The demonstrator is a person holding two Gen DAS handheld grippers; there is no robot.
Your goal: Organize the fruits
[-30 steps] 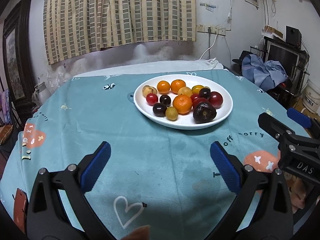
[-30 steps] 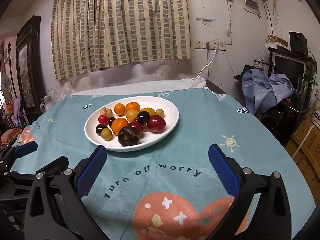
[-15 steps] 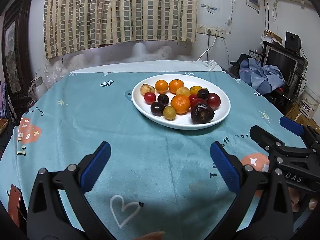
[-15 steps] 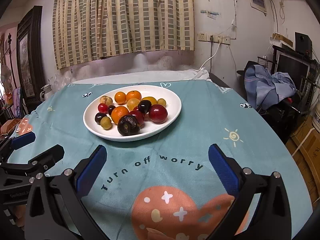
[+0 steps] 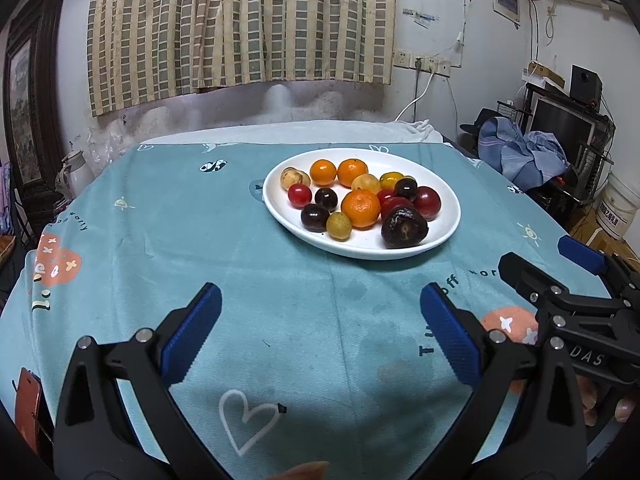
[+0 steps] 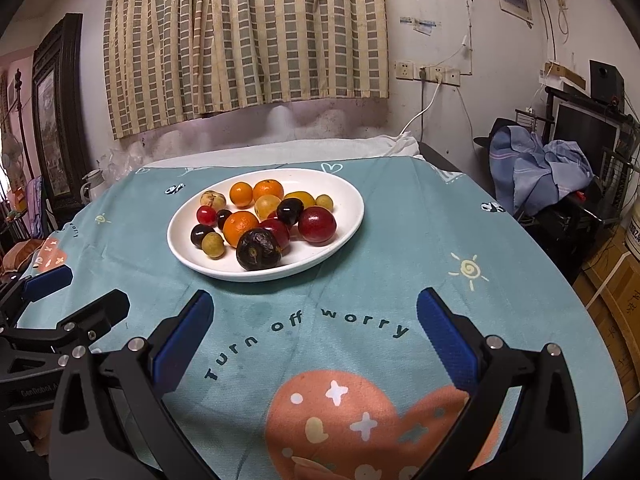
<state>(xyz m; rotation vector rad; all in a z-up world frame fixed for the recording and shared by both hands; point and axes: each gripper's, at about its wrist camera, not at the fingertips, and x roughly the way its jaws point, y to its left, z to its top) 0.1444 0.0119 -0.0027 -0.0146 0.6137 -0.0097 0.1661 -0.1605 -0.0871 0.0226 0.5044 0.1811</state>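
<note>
A white oval plate point(image 5: 444, 236) point(image 6: 344, 236) holds several small fruits: oranges point(image 5: 361, 208) point(image 6: 240, 229), red plums point(image 5: 427, 202) point(image 6: 317, 225), a dark wrinkled fruit point(image 5: 404, 227) point(image 6: 258, 249), dark and yellow-green ones. It sits on the teal cloth. My left gripper point(image 5: 320, 320) is open and empty, short of the plate. My right gripper point(image 6: 314, 322) is open and empty, also short of the plate. Each gripper shows at the edge of the other's view, the right one point(image 5: 560, 272) and the left one point(image 6: 60, 300).
The round table point(image 5: 200, 240) carries a teal cloth with printed words and hearts. A striped curtain point(image 5: 240, 28) hangs behind. A thermos point(image 5: 74, 168) stands at the left. A chair with blue clothes point(image 6: 540, 168) and a monitor stand at the right.
Both grippers have tilted up and drawn slightly back and higher; the plate sits a little lower in the views. Both stay open and empty.
</note>
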